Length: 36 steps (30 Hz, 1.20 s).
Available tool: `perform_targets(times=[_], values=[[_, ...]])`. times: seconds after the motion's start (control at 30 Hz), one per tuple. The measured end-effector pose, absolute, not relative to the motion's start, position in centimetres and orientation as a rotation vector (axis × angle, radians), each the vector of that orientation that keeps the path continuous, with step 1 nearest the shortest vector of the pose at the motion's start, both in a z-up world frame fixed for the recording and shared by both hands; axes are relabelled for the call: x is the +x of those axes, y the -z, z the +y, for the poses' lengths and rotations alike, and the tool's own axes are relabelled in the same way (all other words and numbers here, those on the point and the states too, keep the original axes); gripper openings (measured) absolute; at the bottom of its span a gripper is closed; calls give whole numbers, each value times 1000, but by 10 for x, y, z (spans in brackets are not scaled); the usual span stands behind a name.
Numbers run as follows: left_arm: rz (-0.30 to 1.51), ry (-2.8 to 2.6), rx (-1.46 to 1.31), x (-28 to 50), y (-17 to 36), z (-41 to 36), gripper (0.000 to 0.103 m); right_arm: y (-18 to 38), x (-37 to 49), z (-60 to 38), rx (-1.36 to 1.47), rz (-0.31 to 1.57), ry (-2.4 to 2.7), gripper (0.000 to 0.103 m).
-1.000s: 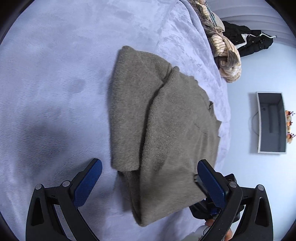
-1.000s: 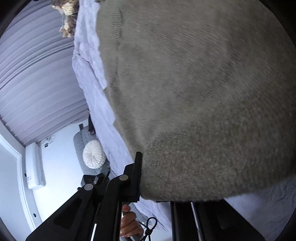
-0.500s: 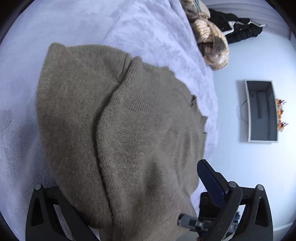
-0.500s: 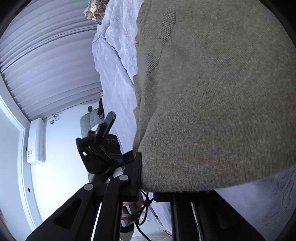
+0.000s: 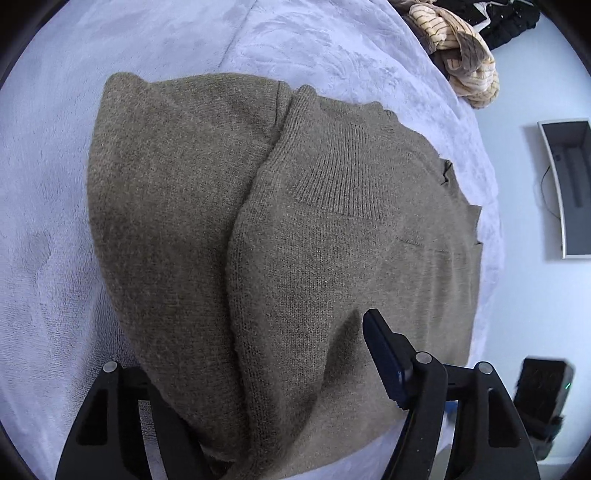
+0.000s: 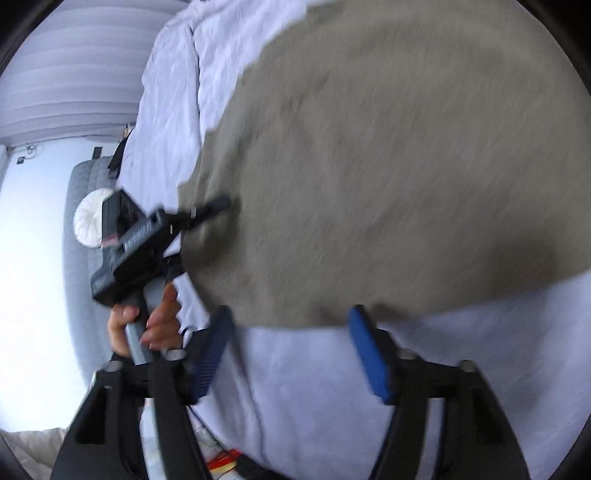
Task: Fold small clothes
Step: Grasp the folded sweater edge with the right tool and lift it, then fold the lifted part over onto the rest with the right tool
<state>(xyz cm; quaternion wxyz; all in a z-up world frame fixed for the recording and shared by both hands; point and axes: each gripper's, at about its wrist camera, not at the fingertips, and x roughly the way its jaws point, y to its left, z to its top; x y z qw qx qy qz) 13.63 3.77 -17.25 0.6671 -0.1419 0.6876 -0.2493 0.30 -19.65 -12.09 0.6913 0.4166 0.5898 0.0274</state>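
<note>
A folded grey-brown knitted sweater [image 5: 280, 236] lies on a pale lilac plush blanket [image 5: 48, 229], near the blanket's right edge in the left wrist view. One folded layer overlaps another along a seam running from far to near, and a ribbed band crosses the upper layer.

The left gripper [image 5: 258, 373] is down at the sweater's near edge. Its jaws have just been closing, with the bunched near edge of the sweater between them. The right finger's blue pad [image 5: 384, 362] lies against the knit; the left finger is hidden under the fabric, so a firm pinch cannot be confirmed.

The right gripper [image 6: 291, 350] hangs above the blanket just near of the sweater's edge. Its jaws have just been opening; they now stand apart, with only blanket showing between the two blue pads [image 6: 369, 354]. This view is blurred.

The right wrist view shows the person's hand [image 6: 147, 325] on the handle of the left gripper, at the sweater's left edge.

At the far right lies a heap of striped cream clothes [image 5: 461, 55], with dark clothes [image 5: 509, 18] beyond. A wall screen [image 5: 569, 184] hangs on the right. No writing can be read anywhere.
</note>
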Motion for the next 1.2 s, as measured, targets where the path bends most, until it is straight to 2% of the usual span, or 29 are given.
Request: perform_targets(times=[0.03,0.07,0.1,0.27,0.37,0.57,0.73,0.87,1.07,1.13,1.17,1.2], values=[[1542,543,-298,135,171,36,63,116,7,-206,892,1301,-25,18],[1534,520,-260,135,170,33,46,113,10,-213,856,1293,10,13],[1530,513,-239,134,169,32,36,112,16,-219,819,1286,41,10],[1470,505,-203,127,154,27,26,129,45,-218,601,1340,81,10],[1402,540,-238,121,130,23,25,162,45,-210,590,1429,72,9],[1289,632,-235,116,69,-16,25,157,33,-223,690,1378,-19,9],[1243,718,-120,110,37,-97,24,133,12,-275,808,1279,-36,10],[1248,773,8,93,38,-160,24,120,-10,-326,906,1183,-11,12],[1314,762,171,67,84,-237,25,142,-27,-375,1090,1136,-2,14],[1316,751,217,62,93,-246,35,156,-33,-387,1162,1130,-10,14],[1317,757,214,60,94,-249,52,162,-33,-388,1190,1122,-18,14],[1316,772,193,59,92,-251,60,165,-38,-391,1213,1114,-26,14]])
